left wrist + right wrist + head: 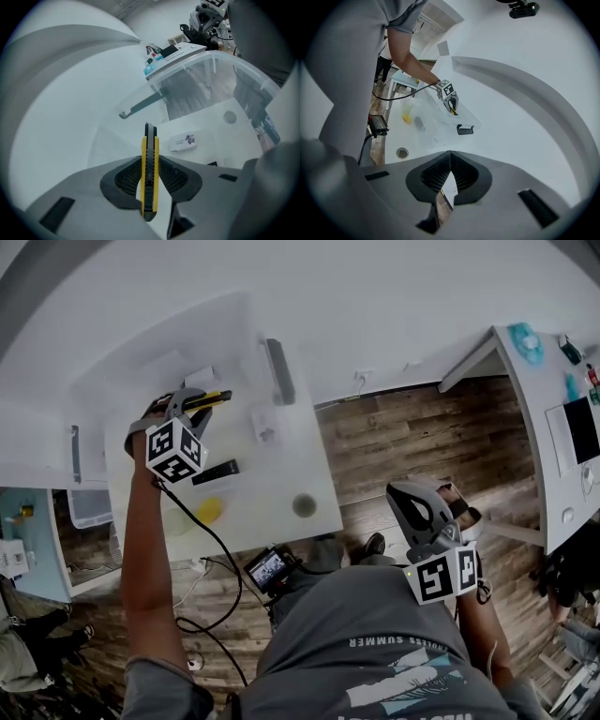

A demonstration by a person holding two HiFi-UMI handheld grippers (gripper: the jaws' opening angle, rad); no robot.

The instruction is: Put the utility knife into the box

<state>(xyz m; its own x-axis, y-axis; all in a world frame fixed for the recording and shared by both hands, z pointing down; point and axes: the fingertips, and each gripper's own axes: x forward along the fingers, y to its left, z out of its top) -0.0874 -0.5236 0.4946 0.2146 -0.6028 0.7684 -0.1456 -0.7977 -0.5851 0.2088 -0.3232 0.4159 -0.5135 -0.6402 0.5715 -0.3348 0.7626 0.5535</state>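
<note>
Yellow-and-black utility knife (150, 178) sits clamped upright in the left tool (150, 161), hovering at the clear box (211, 79) on the white table (281, 493), seemingly just over its rim. Off the table, the right tool (448, 157) hangs pinched closed on nothing.

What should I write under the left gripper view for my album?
Left gripper holds a yellow utility knife by the clear box.

Head view looks steeply down; all views share the table (281, 474).
</note>
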